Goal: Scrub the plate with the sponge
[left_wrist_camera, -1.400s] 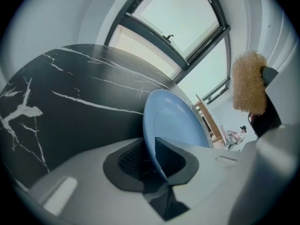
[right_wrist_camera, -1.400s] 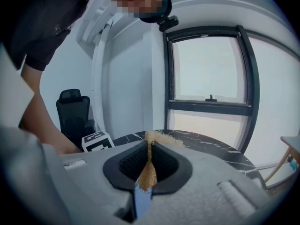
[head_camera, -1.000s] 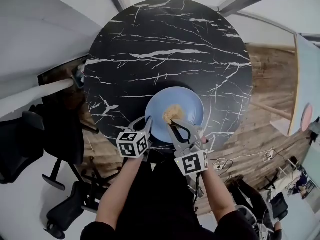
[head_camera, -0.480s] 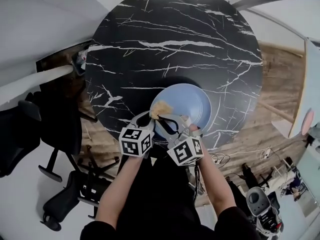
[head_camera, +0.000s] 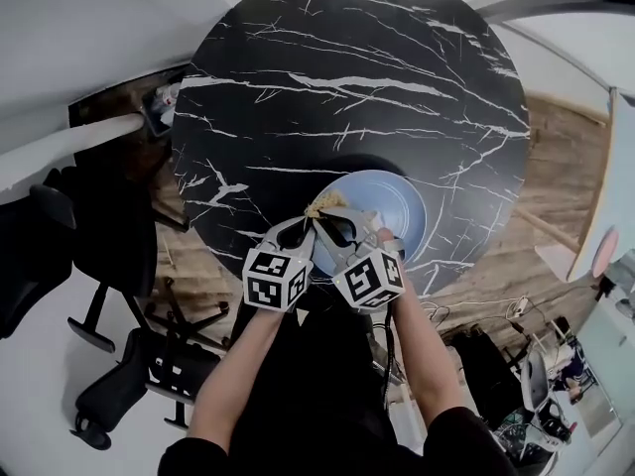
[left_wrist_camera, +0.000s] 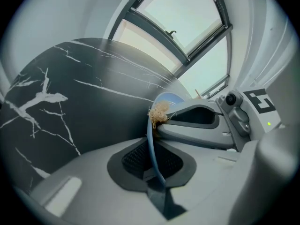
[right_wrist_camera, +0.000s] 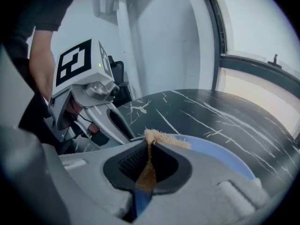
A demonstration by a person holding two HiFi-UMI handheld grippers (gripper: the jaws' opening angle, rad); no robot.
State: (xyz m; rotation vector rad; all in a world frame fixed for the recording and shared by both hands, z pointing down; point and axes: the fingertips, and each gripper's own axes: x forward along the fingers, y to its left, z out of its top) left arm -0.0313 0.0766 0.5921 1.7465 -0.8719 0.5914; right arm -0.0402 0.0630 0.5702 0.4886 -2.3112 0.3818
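A light blue plate (head_camera: 392, 214) lies near the front edge of the black marble table (head_camera: 337, 87). My left gripper (head_camera: 301, 228) is shut on the plate's near-left rim (left_wrist_camera: 151, 142), seen edge-on between its pads; its jaws have just been closing on that rim. My right gripper (head_camera: 325, 212) is shut on a tan fibrous sponge (right_wrist_camera: 149, 165). The sponge's tip (left_wrist_camera: 159, 111) rests at the plate's left rim, right beside the left gripper's fingers (right_wrist_camera: 110, 121). In the right gripper view the plate (right_wrist_camera: 220, 156) spreads out just beyond the sponge.
The table's round edge runs close under both grippers. A black office chair (head_camera: 109, 266) stands at the left, and a wooden floor (head_camera: 551, 196) with cables lies at the right. The far half of the marble top holds nothing I can see.
The right gripper has carried the sponge from the plate's middle to its left rim, close against the left gripper. The left gripper has stayed on the rim.
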